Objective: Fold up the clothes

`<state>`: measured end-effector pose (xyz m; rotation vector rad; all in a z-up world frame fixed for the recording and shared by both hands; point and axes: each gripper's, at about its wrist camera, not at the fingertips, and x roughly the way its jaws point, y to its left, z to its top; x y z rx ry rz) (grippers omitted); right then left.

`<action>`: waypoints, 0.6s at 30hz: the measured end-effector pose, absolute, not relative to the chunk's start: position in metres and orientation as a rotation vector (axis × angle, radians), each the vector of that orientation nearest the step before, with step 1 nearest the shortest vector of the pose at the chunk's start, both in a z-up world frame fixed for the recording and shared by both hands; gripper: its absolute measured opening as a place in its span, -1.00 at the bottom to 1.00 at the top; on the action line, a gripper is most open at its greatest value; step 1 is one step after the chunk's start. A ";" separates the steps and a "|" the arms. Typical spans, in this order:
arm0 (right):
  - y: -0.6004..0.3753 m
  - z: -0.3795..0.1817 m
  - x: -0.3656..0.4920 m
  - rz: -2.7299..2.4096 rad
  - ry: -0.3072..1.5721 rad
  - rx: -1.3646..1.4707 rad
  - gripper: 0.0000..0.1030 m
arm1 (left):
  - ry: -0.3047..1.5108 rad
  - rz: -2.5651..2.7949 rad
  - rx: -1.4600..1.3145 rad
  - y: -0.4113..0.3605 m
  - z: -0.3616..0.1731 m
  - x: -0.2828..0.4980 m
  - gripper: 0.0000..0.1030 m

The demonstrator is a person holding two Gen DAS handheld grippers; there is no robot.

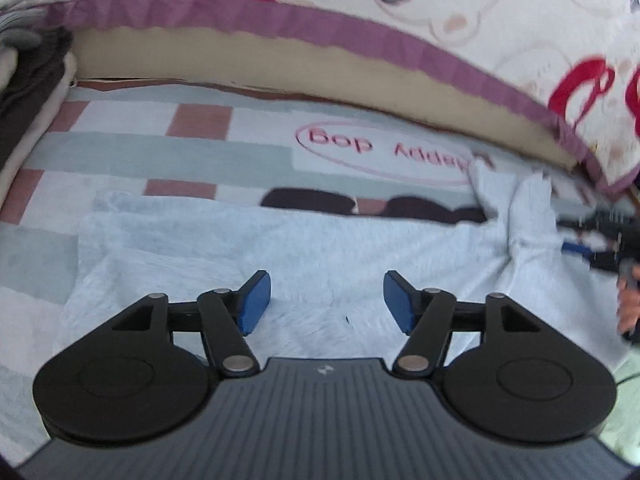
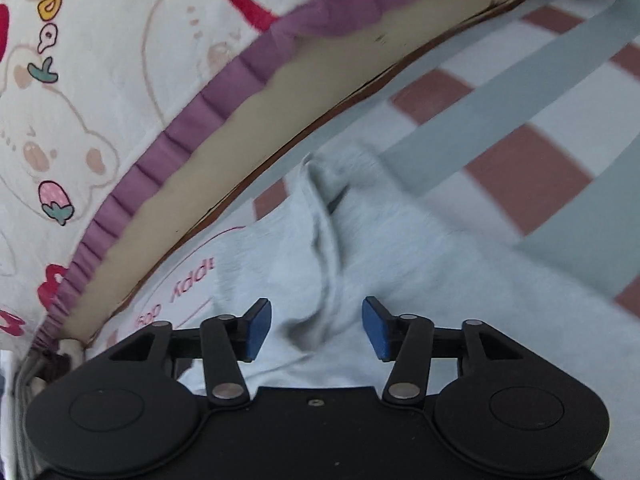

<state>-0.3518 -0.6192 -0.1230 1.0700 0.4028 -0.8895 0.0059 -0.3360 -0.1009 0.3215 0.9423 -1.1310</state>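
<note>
Garment (image 1: 320, 248), pale blue and fleecy, lies spread on the checked bedsheet (image 1: 120, 148), near the purple-trimmed quilt (image 1: 440, 8) that runs along the far side. Left gripper (image 1: 326, 302) hovers over the flat middle of the cloth, jaws apart, nothing between the blue pads. Right gripper (image 2: 316, 328) is also apart, empty, sitting over a raised ridge (image 2: 324, 232) where the fabric bunches toward a corner. In the left view that same corner stands up rumpled at the right edge, with the other tool and a bit of hand (image 1: 626, 300) just beside it.

Risks from here:
- Ridge is not flattened. If the next fold goes over it, the crease likely gets locked in and the fold comes out lumpy.
- Right pads straddle the ridge; closing there would probably pinch a doubled layer, not a single edge, so lifting drags more cloth than intended.
- Left gripper is over mid-panel, no edge near its pads. A pinch here likely bunches the centre and undoes the flat lay.
- Fleece looks soft and grippy on the sheet; a low drag could pull the sheet along too.
- Quilt hem is close to the far corner; a reach there may snag the trim.
- Both views are blurred, so exact edge positions are hard to tell.
</note>
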 end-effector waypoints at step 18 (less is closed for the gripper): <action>-0.512 -0.069 -0.398 -0.990 0.527 0.604 -0.93 | 1.093 -0.935 0.347 -0.300 -0.120 0.012 0.21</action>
